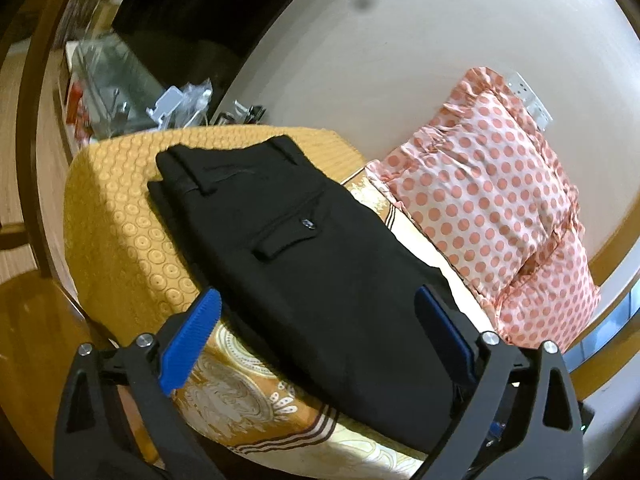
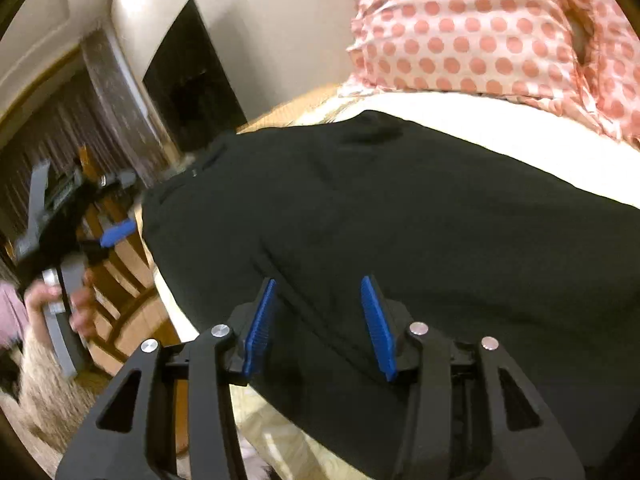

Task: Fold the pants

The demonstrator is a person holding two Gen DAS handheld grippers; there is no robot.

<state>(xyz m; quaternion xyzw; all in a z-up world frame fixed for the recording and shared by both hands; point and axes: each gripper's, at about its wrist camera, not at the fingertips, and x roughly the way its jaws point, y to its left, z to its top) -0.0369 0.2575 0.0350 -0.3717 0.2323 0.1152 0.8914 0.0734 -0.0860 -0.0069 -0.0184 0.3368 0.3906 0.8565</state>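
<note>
Left gripper [image 1: 316, 336]: jaws wide apart, nothing held, above the near end of the pants [image 1: 304, 240]. Right gripper [image 2: 320, 324]: jaws part open, empty, low over the cloth. Pants lie doubled on the bed [image 1: 120, 208], waistband at the far end. Step: prob. between folds; next move needs a grip on one end (both layers). Polka-dot pillow [image 1: 492, 200] beside; wall [image 1: 400, 40] behind.
</note>
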